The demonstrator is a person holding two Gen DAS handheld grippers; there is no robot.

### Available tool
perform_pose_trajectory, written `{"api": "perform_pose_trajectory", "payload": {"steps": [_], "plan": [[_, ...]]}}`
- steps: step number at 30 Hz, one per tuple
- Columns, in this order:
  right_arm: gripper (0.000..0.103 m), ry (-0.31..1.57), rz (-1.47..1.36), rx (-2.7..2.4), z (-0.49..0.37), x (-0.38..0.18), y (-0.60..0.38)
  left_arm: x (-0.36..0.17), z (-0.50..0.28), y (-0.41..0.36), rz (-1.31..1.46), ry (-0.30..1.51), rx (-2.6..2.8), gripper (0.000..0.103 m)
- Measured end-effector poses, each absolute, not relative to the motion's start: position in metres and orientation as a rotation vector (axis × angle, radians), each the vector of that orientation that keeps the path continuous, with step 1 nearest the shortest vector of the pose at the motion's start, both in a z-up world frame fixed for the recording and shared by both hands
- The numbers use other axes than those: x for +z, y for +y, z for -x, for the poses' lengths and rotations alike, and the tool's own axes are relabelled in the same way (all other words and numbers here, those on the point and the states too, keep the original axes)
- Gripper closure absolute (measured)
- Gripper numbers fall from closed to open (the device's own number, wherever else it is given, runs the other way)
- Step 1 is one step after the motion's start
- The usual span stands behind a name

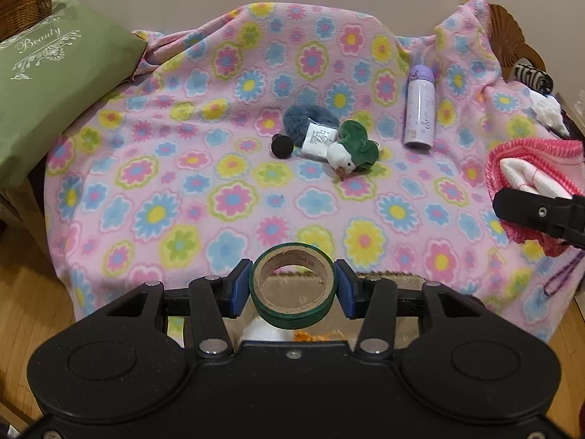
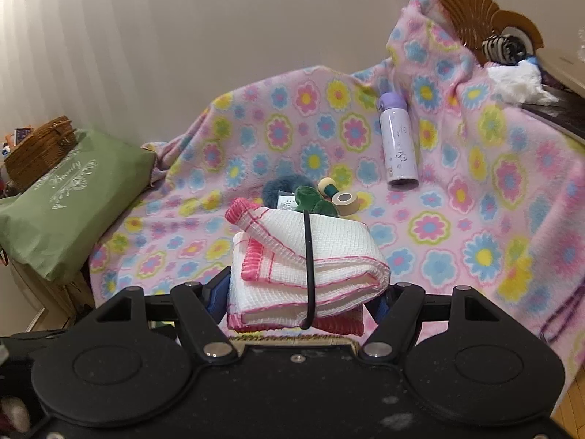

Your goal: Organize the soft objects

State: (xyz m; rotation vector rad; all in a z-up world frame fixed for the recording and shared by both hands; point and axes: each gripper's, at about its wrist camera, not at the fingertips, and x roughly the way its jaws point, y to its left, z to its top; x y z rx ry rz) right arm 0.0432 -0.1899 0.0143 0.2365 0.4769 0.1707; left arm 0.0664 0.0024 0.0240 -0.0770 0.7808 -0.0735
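Note:
My left gripper (image 1: pixel 292 289) is shut on a green tape roll (image 1: pixel 292 314), its blue pads pressing both sides, held above the near edge of the flowered blanket (image 1: pixel 226 197). My right gripper (image 2: pixel 298 300) is shut on a folded white cloth with pink trim (image 2: pixel 329 256), which has a black band around it. The same cloth (image 1: pixel 530 172) shows at the right of the left wrist view. Mid-blanket lie a blue fluffy scrunchie (image 1: pixel 309 119), a white packet (image 1: pixel 317 141), a green and white plush (image 1: pixel 353 146) and a black round piece (image 1: pixel 281 145).
A purple bottle (image 1: pixel 419 109) lies right of the pile. A thread spool (image 2: pixel 327 186) and a beige tape roll (image 2: pixel 345 201) sit by the plush. A green bag (image 1: pixel 55 84) and wicker basket (image 1: pixel 25 3) stand left. Striped and white soft things (image 2: pixel 512 62) rest far right.

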Motion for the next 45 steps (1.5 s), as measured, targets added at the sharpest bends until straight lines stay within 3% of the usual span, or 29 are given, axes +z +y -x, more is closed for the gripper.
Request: {"api": "perform_pose_trajectory", "payload": {"steps": [12,45], "plan": [[0.032,0.499,-0.218,0.108,0.014,-0.001,-0.188,0.019,-0.034,-0.015,0.027,0.769,-0.060,0.056],[0.032,0.695,-0.164,0.100,0.003,-0.027,-0.171,0.000,-0.034,-0.010,0.103,0.871,-0.093,0.056]]}}
